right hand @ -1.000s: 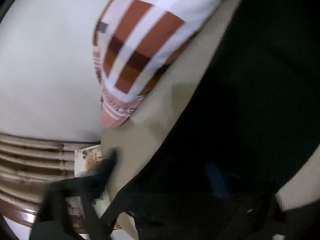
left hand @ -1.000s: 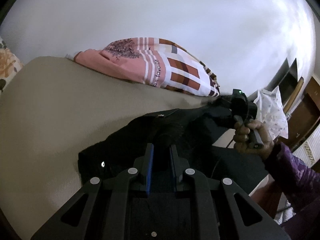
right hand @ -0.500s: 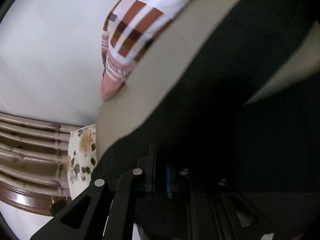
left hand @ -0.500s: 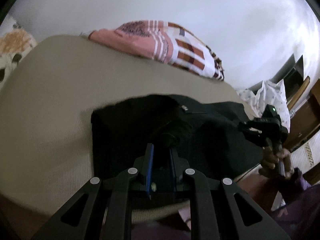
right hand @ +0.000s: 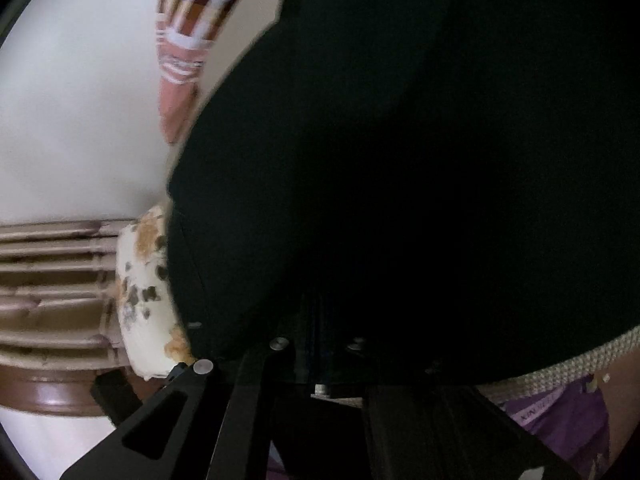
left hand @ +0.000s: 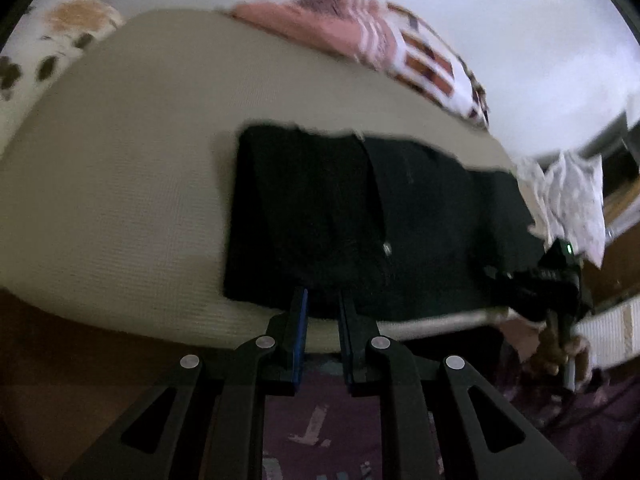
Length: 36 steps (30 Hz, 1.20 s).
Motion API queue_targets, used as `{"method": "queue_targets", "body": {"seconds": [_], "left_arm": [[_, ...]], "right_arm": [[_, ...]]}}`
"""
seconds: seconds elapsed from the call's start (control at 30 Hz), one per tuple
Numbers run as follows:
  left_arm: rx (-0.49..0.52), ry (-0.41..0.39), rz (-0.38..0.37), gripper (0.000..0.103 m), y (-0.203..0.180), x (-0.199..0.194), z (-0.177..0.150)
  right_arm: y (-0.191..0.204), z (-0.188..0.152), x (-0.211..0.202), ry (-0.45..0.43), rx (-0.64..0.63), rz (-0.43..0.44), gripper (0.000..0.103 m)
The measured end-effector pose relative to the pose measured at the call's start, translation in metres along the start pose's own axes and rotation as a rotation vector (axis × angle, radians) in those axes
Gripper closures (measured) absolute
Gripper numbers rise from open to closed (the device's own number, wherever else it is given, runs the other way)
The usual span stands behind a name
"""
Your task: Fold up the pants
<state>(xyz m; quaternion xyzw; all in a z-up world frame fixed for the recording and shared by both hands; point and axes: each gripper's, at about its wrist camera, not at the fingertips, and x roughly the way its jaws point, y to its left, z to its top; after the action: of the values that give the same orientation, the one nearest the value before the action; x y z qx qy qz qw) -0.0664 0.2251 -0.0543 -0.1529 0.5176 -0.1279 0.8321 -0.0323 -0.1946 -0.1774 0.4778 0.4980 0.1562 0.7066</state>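
Observation:
Black pants (left hand: 340,208) lie spread flat across a beige mattress (left hand: 120,160), reaching its near edge. My left gripper (left hand: 323,300) is shut on the near hem of the pants at that edge. In the left wrist view my right gripper (left hand: 494,272) sits at the right end of the pants, held by a person's hand (left hand: 560,352). In the right wrist view the pants (right hand: 400,140) fill most of the picture and drape over my right gripper (right hand: 320,312). Its fingertips are hidden in the dark cloth, with the jaws shut on it.
A pink checked blanket (left hand: 380,44) lies along the far side of the mattress against a white wall. A floral pillow (left hand: 60,36) sits at the left end by a brown slatted headboard (right hand: 48,280). A white patterned cloth (left hand: 572,196) hangs at the right.
Both grippers have drawn back toward the near edge of the mattress, pulling the pants out flat. The right gripper has dropped lower and now sits under the cloth.

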Motion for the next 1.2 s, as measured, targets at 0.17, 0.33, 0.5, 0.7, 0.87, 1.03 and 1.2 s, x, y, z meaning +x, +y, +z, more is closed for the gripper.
{"method": "queue_targets", "body": {"seconds": [0.17, 0.33, 0.5, 0.7, 0.87, 1.03, 1.2], "left_arm": [[0.048, -0.107, -0.023, 0.077, -0.032, -0.029, 0.020], [0.224, -0.061, -0.133, 0.044, -0.113, 0.014, 0.033], [0.431, 0.063, -0.240, 0.044, -0.190, 0.081, 0.034], [0.486, 0.195, -0.331, 0.044, -0.233, 0.155, 0.022], [0.411, 0.240, -0.319, 0.044, -0.234, 0.194, 0.016], [0.328, 0.224, -0.328, 0.044, -0.226, 0.200, 0.019], [0.320, 0.216, -0.317, 0.044, -0.220, 0.197, 0.014]], "right_arm": [[-0.015, 0.024, -0.045, -0.153, -0.003, 0.100, 0.093], [-0.062, 0.063, -0.106, -0.347, 0.060, 0.102, 0.068], [-0.106, 0.104, -0.151, -0.470, 0.136, 0.111, 0.061], [-0.133, 0.147, -0.163, -0.465, 0.172, 0.132, 0.063], [-0.125, 0.164, -0.157, -0.432, 0.142, 0.160, 0.056], [-0.116, 0.185, -0.155, -0.439, 0.117, 0.189, 0.053], [-0.129, 0.205, -0.169, -0.498, 0.139, 0.202, 0.051]]}}
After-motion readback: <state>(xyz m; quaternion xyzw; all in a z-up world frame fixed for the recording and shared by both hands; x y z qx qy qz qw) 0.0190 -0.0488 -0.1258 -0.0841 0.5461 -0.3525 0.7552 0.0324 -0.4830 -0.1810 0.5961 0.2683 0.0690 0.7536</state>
